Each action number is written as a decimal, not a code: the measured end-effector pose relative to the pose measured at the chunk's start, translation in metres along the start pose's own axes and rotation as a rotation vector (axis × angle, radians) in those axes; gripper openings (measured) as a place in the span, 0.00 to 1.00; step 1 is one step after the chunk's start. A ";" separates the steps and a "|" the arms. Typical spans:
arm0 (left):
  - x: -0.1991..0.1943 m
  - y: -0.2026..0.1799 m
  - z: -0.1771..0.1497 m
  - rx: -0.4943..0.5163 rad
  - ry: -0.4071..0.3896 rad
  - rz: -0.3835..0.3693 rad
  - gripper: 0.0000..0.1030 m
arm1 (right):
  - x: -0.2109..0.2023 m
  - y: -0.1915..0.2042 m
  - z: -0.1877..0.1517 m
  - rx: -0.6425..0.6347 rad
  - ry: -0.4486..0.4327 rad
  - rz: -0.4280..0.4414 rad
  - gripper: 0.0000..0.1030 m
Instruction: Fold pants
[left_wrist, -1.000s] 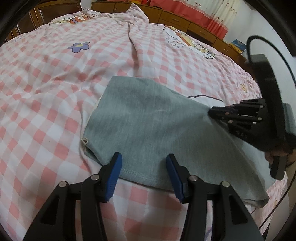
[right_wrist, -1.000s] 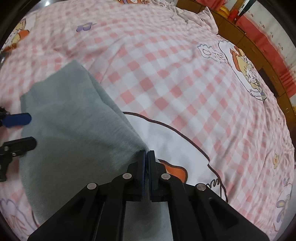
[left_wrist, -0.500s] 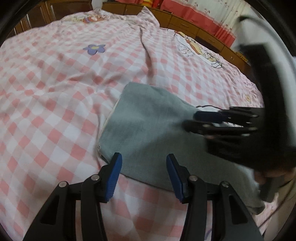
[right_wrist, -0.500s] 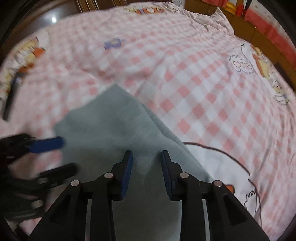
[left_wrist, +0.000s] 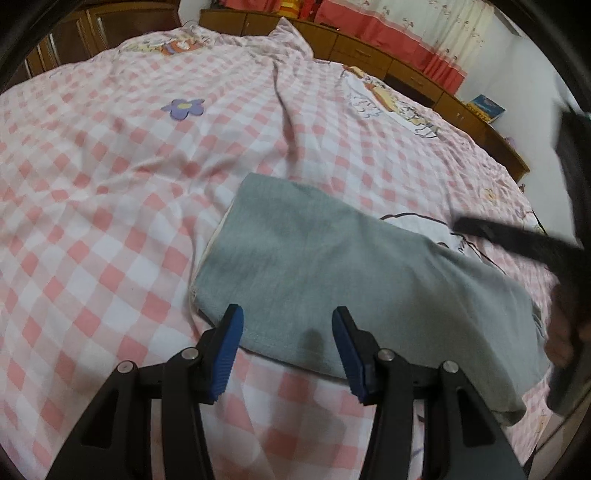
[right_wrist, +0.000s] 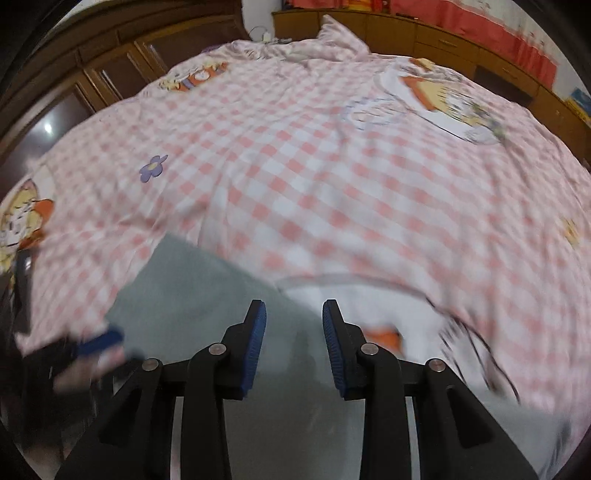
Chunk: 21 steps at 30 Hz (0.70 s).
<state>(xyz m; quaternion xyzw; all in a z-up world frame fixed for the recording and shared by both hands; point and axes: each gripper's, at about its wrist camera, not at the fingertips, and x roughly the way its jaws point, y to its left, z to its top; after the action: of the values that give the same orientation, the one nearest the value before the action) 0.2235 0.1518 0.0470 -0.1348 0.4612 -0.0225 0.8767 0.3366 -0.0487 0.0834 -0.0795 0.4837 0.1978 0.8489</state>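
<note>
The grey pants (left_wrist: 343, 273) lie folded flat on the bed (left_wrist: 110, 177), on its pink-and-white checked cover, toward the bed's near edge. The left hand-held gripper (left_wrist: 286, 345) hovers at the near hem of the pants, jaws apart, gripping nothing. The right hand-held gripper (right_wrist: 293, 341) is above the pants, jaws also apart and empty; this view is motion-blurred. Wooden cabinets (left_wrist: 369, 55) line the far edge of the bed.
</note>
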 end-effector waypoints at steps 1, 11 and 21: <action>-0.004 -0.003 -0.001 0.012 -0.007 0.002 0.51 | -0.008 -0.007 -0.009 0.005 0.004 -0.001 0.31; -0.042 -0.038 -0.024 0.073 -0.045 -0.021 0.55 | -0.089 -0.055 -0.159 0.140 -0.018 -0.032 0.31; -0.049 -0.115 -0.041 0.140 0.003 -0.079 0.56 | -0.089 -0.072 -0.227 0.288 -0.034 0.121 0.31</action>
<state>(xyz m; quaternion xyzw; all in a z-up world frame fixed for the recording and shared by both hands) 0.1711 0.0404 0.0939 -0.0912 0.4541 -0.0895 0.8818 0.1467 -0.2110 0.0376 0.0758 0.4967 0.1785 0.8460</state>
